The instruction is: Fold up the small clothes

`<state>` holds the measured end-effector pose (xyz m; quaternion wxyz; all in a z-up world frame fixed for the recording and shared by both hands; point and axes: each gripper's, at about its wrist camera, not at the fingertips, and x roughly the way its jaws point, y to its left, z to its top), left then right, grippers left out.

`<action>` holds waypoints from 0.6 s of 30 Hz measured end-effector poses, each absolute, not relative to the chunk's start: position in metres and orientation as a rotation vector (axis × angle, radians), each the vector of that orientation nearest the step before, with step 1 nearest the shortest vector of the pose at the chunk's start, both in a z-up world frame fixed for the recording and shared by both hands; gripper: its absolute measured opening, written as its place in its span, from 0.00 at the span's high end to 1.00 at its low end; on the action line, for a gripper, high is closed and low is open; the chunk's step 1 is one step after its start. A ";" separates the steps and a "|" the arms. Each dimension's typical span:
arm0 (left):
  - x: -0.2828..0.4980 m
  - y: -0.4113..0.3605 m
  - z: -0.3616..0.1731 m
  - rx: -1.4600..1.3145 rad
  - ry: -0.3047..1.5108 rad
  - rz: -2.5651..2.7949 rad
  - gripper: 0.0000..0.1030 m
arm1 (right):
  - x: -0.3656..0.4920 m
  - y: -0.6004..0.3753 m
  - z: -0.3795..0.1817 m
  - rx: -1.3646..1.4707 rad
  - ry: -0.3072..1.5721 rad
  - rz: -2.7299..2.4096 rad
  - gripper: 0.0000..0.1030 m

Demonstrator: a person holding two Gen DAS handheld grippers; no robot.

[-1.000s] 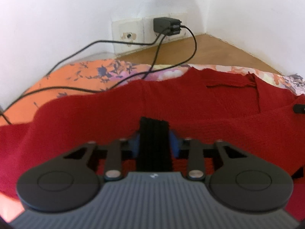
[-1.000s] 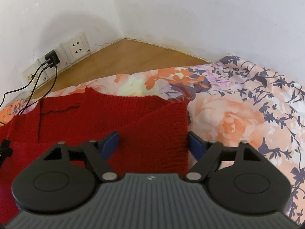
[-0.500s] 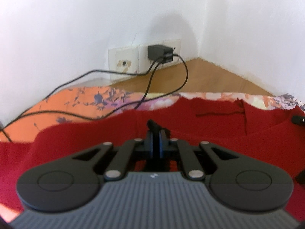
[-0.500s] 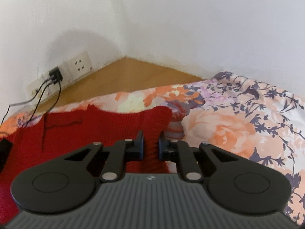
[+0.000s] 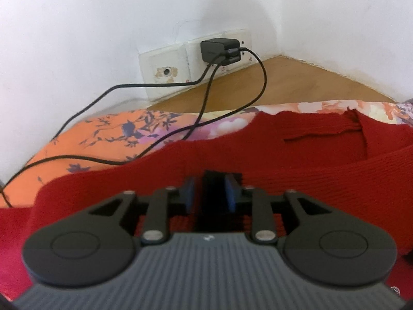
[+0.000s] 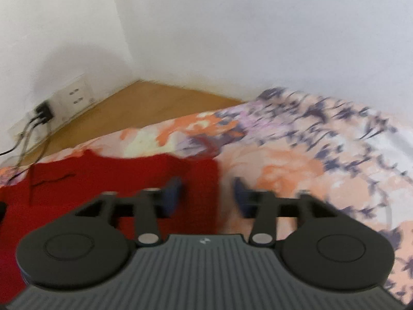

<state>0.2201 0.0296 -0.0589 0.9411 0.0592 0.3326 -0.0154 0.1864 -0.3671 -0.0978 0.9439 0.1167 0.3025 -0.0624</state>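
Note:
A red knit sweater (image 5: 296, 160) lies on a floral bedsheet (image 5: 85, 139), folded over itself. My left gripper (image 5: 210, 193) is just above the sweater's near fold, its blue pads (image 5: 189, 193) a little apart with nothing between them. In the right wrist view the sweater (image 6: 124, 178) fills the lower left. My right gripper (image 6: 206, 193) is open over the sweater's right edge, one pad over the knit, the other over the sheet (image 6: 322, 162). This view is blurred.
A black charger (image 5: 219, 49) is plugged into a wall socket; its cables (image 5: 160, 139) run across the sheet to the left, touching the sweater's far edge. Wooden floor (image 5: 296, 85) and white walls meet in a corner behind the bed.
Both grippers were shut on the sweater's folded edge half a second ago; both have now opened and let it go. The fold rests on the sweater.

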 end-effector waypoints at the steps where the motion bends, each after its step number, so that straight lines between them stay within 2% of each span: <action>1: 0.220 0.031 -0.058 0.118 0.683 -0.033 0.69 | 0.185 -0.368 -0.095 0.220 0.601 -0.137 0.25; 7: 0.210 0.037 -0.042 0.071 0.727 -0.033 0.60 | 0.170 -0.369 -0.070 0.230 0.595 -0.046 0.24; 18: 0.171 0.064 -0.014 0.020 0.782 0.059 0.59 | 0.130 -0.327 -0.068 0.274 0.697 0.081 0.17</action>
